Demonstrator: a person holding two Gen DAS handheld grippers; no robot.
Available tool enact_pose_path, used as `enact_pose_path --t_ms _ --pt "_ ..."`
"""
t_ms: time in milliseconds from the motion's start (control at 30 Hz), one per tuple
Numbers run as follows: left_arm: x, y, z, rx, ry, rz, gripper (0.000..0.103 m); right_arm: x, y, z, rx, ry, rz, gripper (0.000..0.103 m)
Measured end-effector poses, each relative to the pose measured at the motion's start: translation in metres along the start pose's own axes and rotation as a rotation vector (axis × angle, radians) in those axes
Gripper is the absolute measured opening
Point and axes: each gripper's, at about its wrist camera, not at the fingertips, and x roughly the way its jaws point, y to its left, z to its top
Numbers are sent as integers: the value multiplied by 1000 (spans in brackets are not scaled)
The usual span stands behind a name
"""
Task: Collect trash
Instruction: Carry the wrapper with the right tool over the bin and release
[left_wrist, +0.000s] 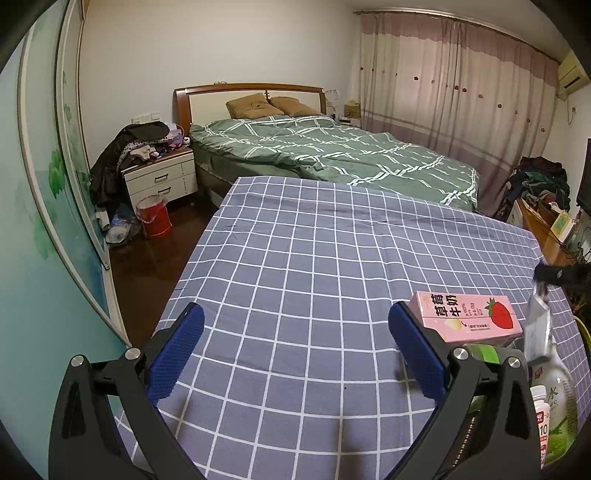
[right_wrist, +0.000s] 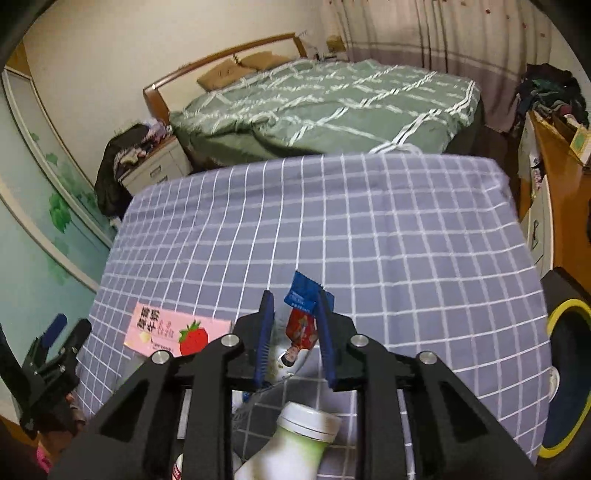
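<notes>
Now the right gripper (right_wrist: 295, 314) pinches a snack wrapper (right_wrist: 301, 317) — left gripper (left_wrist: 295, 343) gapes wide, empty — above the checked tablecloth (left_wrist: 314, 240).

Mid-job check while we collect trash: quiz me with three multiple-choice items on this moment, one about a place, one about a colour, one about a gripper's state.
1. Where does the pink strawberry milk carton lie?
A. on the checked tablecloth
B. on the bed
C. on the floor

2. What colour is the top end of the wrapper in the right gripper?
A. yellow
B. blue
C. green

3. How is the left gripper?
A. shut on the carton
B. shut on a bottle
C. open, with nothing between its pads

Answers:
1 A, it lies flat on the checked tablecloth.
2 B, the end sticking up past the pads is blue.
3 C, the blue pads stand far apart over bare cloth.
</notes>
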Motion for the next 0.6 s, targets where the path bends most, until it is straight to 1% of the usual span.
enact_pose_path --t_ms 200,300,400,500,600 --pt "0 -1 0 3 3 -3 98 -32 -12 4 9 -78 -19 22" --pt "-1 -3 0 5 4 -8 98 -51 -27 3 22 -110 -37 22" --pt "-3 -4 0 8 -4 -21 98 -69 -47 -3 41 -140 -75 22" --pt "-6 -7 0 8 -9 -51 98 -86 -71 -11 66 -159 -119 22" --pt "-8 -10 0 8 -7 -86 98 -101 -101 -21 102 -173 -185 22"
